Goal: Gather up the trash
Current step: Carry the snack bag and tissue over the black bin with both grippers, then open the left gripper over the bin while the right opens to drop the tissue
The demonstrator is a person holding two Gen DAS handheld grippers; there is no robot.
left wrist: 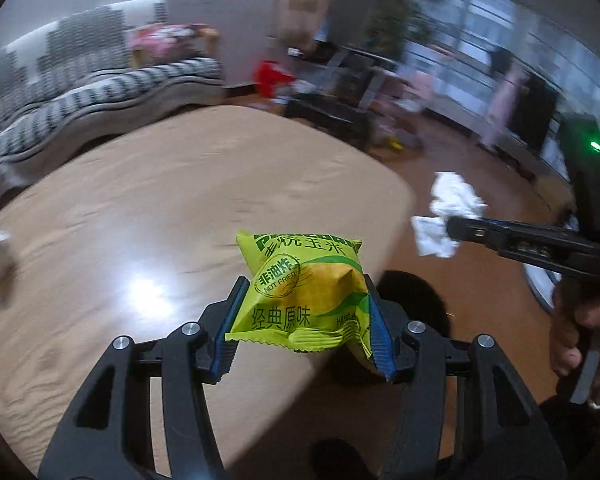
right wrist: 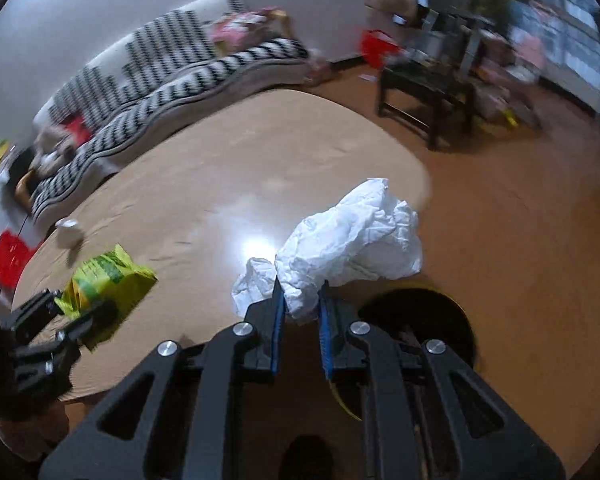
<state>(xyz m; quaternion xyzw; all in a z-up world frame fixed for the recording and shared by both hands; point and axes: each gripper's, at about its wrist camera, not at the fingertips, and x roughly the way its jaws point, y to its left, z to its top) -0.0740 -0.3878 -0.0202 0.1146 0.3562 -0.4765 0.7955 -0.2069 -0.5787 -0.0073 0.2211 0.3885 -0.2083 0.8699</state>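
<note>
Above the wooden table's (left wrist: pixel 140 208) near edge, we pinch a yellow-green snack packet (left wrist: pixel 308 296) in our left gripper (left wrist: pixel 304 320), while our right gripper (right wrist: pixel 302 304) clamps narrowly on crumpled white paper (right wrist: pixel 352 240) beside a dark round bin (right wrist: pixel 420 320).

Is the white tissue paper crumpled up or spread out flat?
Crumpled. The tissue paper is a wrinkled, bunched wad, pinched at its lower end by the right hand-held gripper and held over the table edge.
</note>
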